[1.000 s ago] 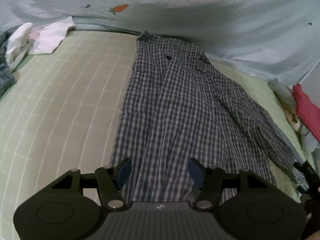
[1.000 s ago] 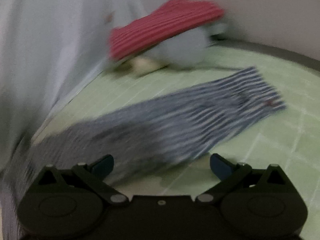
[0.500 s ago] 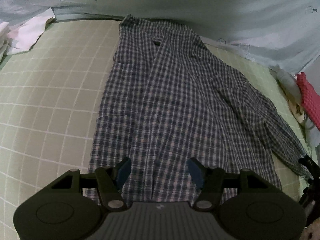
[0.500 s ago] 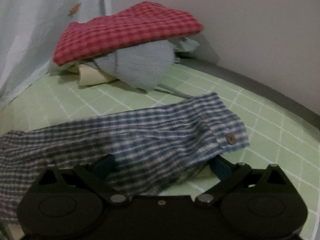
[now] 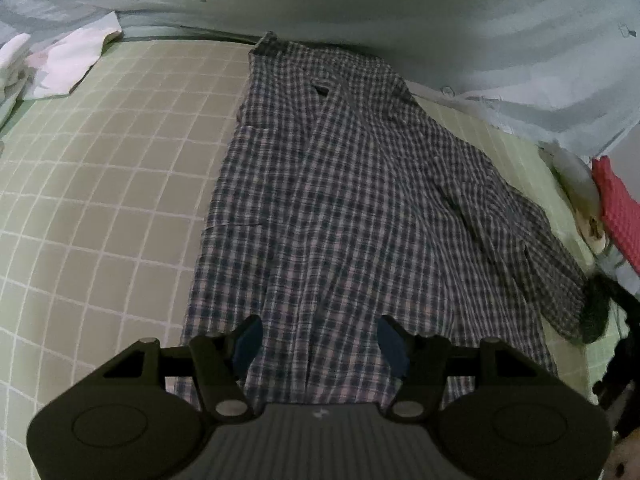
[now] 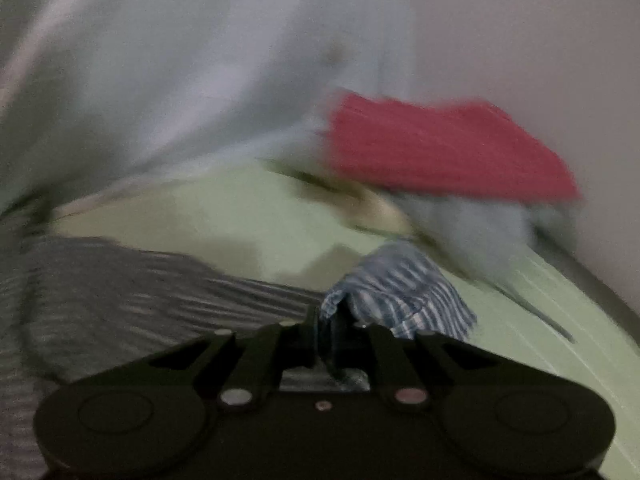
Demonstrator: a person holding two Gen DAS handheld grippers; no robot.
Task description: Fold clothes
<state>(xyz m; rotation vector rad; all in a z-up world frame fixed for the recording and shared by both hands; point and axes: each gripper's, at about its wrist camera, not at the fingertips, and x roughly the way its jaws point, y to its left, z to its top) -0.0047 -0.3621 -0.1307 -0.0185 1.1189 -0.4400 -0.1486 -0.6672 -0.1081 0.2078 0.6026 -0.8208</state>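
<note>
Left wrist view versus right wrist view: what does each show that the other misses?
Only the left wrist view shows the plaid shirt's body spread flat with its collar far from the camera, the white cloth, the carrot-print sheet, and the open left tool over the hem. Only the right wrist view shows the right tool shut on the sleeve cuff, though blurred. Both show the green grid mat and the red checked cloth.

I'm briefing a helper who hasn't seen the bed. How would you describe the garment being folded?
On the green grid-patterned bed sheet, the checked shirt lies spread flat, collar toward the carrot-print curtain. Unlike the white cloth and red checked fabric, it is dark blue-and-white.
</note>
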